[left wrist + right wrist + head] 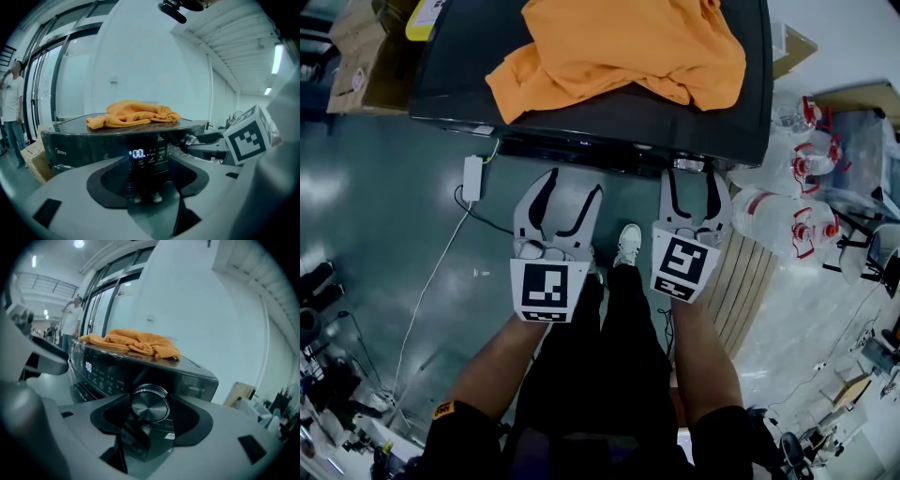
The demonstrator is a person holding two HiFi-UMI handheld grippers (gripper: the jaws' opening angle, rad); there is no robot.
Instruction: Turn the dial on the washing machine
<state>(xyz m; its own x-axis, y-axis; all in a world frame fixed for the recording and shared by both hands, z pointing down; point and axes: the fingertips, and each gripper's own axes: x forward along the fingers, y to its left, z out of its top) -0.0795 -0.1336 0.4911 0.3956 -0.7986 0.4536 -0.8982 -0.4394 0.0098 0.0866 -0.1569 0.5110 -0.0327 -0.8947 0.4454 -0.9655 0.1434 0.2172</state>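
Person stands facing a dark grey, glossy-topped washing machine (469,66). A crumpled orange cloth (628,42) lies heaped on its lid.

Right tongs (692,174): held up to the machine's front panel, near its right end. The round brushed-metal dial (150,403) sits between the two dark pads. In the right gripper view both pads press against the dial's rim, one on each side, so the tongs are clamped on the dial. The dial sticks out from the panel just below the lid edge.

Left tongs (565,200): held beside the right pair and short of the panel. The jaws are spread wide with nothing between them. Through the gap the left gripper view shows the lit white digital display (137,153) on the panel. To its right the other gripper's marker cube (247,136) is seen reaching in to the dial.

Floor: grey-green and shiny. A white power adapter (472,178) with a trailing white cable lies in front of the machine's left part. One white shoe (628,244) shows between the two grippers.

To the right of the machine is a cluster of clear plastic bottles with red caps (787,220). A brown cardboard box (35,161) sits at the machine's left. A person in a white shirt (11,108) stands well back by the glass wall.
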